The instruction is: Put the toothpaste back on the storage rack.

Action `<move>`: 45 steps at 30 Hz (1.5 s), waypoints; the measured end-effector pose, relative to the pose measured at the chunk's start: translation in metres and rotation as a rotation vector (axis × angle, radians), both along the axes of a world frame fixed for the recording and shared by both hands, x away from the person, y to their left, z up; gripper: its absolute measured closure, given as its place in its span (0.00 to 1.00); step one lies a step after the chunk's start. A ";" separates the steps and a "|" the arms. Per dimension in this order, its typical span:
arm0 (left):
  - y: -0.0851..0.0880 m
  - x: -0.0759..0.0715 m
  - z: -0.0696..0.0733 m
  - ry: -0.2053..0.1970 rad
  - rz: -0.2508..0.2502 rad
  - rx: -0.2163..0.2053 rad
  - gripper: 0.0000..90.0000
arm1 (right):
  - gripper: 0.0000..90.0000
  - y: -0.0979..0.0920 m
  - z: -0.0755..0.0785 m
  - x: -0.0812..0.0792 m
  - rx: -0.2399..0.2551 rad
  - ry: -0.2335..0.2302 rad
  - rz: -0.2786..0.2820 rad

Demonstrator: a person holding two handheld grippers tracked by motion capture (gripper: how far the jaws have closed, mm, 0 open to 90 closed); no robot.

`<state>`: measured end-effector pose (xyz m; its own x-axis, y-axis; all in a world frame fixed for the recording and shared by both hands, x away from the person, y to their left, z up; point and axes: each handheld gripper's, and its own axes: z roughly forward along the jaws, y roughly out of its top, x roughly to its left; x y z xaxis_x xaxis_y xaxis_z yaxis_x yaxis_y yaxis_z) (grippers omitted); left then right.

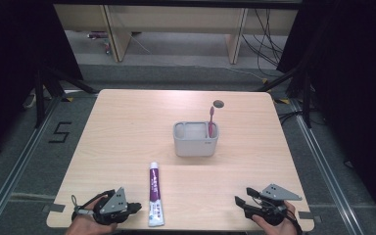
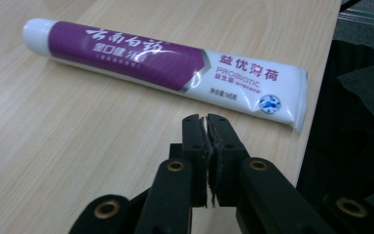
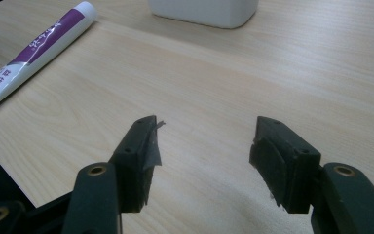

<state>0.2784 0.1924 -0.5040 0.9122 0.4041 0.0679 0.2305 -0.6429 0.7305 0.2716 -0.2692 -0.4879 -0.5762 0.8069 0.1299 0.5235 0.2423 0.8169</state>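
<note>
Left gripper view shows the left gripper [image 2: 205,119] with jaws pressed together on nothing, the toothpaste [image 2: 165,68] lying flat just beyond its tips at 12 o'clock, near the table [image 2: 68,146] edge. From the high view, the right gripper [image 1: 238,201] sits at 5 o'clock on the table, jaws apart and empty, well clear of the tube; the caddy [image 1: 196,139] with a toothbrush [image 1: 211,120] stands near the centre.
</note>
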 end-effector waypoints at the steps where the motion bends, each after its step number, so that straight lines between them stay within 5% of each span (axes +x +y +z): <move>1: -0.002 -0.001 -0.001 0.004 0.001 -0.008 0.98 | 0.48 0.000 0.000 0.000 0.001 0.001 -0.001; 12: -0.020 0.003 -0.002 0.016 -0.053 -0.014 0.99 | 0.48 0.003 0.000 -0.001 0.002 0.024 0.010; 16: -0.029 0.005 -0.004 0.018 -0.069 -0.019 0.99 | 0.48 0.003 0.000 0.000 -0.013 -0.006 0.012; 20: -0.035 0.007 -0.003 0.007 -0.088 0.019 0.99 | 0.48 0.002 0.000 0.000 -0.008 -0.007 0.014; 31: -0.065 0.022 0.001 0.003 -0.082 0.017 0.99 | 0.48 0.002 0.001 -0.001 -0.002 0.002 0.019; 36: -0.079 0.032 0.004 0.008 -0.102 0.059 0.99 | 0.48 0.002 0.001 -0.001 0.003 0.013 0.026; 37: -0.082 0.033 0.004 0.014 -0.091 0.045 0.99 | 0.48 0.002 0.003 -0.004 0.014 0.042 0.004; 45: -0.095 0.046 0.005 0.005 -0.083 0.084 0.99 | 0.48 -0.002 0.003 -0.002 -0.002 0.014 0.018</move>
